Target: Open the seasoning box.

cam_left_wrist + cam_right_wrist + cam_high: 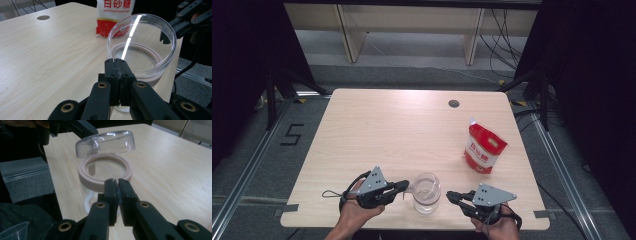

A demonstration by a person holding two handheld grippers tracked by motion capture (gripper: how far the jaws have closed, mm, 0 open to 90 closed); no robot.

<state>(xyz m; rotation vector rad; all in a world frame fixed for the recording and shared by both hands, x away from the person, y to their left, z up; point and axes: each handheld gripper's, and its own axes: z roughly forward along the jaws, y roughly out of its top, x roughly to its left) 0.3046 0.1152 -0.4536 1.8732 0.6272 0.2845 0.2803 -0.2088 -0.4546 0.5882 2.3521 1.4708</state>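
A clear glass jar (427,194) stands near the table's front edge, between my two grippers. Its pale seal ring (105,171) is uncovered, and its clear lid (105,143) is tipped up above the mouth. My left gripper (404,187) is shut on the lid's rim (140,37), which sits right at its closed tips (117,62). On the jar's other side, my right gripper (450,196) is shut with nothing between its jaws. Its tips (117,181) sit just short of the seal ring.
A red and white bag of sugar (484,148) stands upright at the right of the table (387,130). A round cable hole (454,104) lies near the far edge. Grey foam with a clear zip bag (25,177) sits below the table's front edge.
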